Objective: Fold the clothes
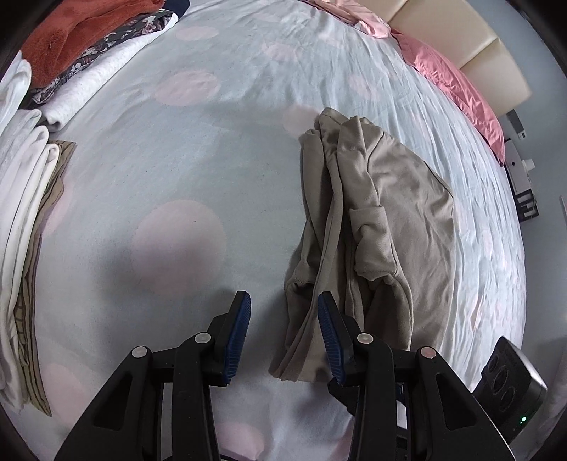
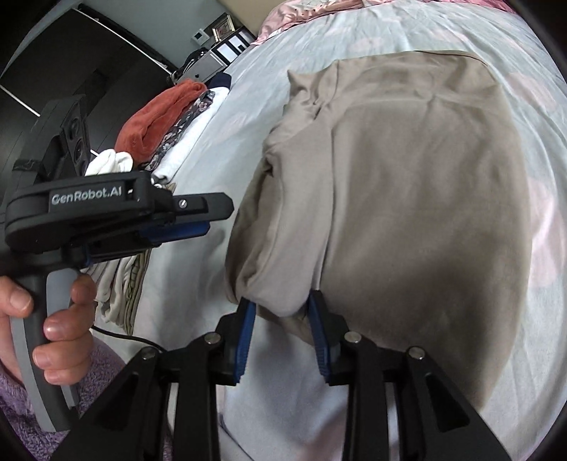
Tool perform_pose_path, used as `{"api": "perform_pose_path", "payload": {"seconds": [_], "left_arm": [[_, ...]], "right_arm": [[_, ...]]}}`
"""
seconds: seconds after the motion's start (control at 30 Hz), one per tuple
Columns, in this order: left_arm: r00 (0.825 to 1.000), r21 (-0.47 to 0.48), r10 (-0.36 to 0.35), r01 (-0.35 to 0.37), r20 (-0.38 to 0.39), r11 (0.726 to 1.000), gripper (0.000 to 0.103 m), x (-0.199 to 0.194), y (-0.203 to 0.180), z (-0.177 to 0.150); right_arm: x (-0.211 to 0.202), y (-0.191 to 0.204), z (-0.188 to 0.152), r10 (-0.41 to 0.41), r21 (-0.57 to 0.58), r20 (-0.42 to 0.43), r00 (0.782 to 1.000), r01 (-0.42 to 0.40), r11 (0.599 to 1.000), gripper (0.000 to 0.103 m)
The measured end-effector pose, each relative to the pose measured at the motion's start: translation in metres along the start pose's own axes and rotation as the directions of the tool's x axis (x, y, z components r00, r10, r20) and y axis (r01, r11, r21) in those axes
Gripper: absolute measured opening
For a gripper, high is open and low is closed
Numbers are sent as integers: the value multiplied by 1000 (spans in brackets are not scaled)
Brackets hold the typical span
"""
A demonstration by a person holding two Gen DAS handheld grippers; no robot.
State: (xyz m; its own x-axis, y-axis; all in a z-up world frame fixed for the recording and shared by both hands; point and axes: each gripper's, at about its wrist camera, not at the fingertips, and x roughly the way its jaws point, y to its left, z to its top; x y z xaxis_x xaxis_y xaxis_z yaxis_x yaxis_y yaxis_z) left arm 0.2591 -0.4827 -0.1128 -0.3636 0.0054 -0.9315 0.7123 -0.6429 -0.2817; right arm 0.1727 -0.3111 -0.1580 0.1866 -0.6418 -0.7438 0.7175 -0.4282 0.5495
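A beige garment (image 1: 382, 212) lies partly folded on the pale blue bed sheet (image 1: 184, 159), with sleeves and folds bunched along its left side. My left gripper (image 1: 283, 319) hovers open at its near left corner, and the right fingertip overlaps the cloth's edge. In the right wrist view the same garment (image 2: 407, 195) spreads wide and smooth. My right gripper (image 2: 281, 319) is open at its near edge, and a rounded fold of cloth bulges between the two blue pads (image 2: 248, 329). A hand holds the left gripper (image 2: 209, 220), which shows side-on at the left.
Stacks of folded clothes line the bed's left side: white and striped pieces (image 1: 24, 220), a rust-red towel (image 1: 71, 32) over floral and white items. Pink pillows (image 1: 460, 88) and a beige headboard (image 1: 460, 32) sit at the far right, with a bedside shelf (image 1: 524, 191) beyond.
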Motion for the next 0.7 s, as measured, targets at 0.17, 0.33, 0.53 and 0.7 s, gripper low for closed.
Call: {"api": "perform_pose_path", "payload": {"seconds": [0.17,0.33,0.53,0.7], "left_arm": [[1000,-9,-15,15,11,1000,41,-3,3,-1],[999,-26,-35,35,13,999,41,-9,8,-5],[992,-47,-124,125,19,991,41,-18,13,-12],[978,-3,-209,209,21,978,41,-24,6,-15]], "right_arm": [[-2,18,-9,44,-80,-28,999,-46,996,31],[-11,25,-16,44,-113,-21,999,-46,993,31],[-44,9,-14,17,-37,52,998,-15,999,31],[-75,-2,-15,-27,17,110,994,25,1000,31]]}}
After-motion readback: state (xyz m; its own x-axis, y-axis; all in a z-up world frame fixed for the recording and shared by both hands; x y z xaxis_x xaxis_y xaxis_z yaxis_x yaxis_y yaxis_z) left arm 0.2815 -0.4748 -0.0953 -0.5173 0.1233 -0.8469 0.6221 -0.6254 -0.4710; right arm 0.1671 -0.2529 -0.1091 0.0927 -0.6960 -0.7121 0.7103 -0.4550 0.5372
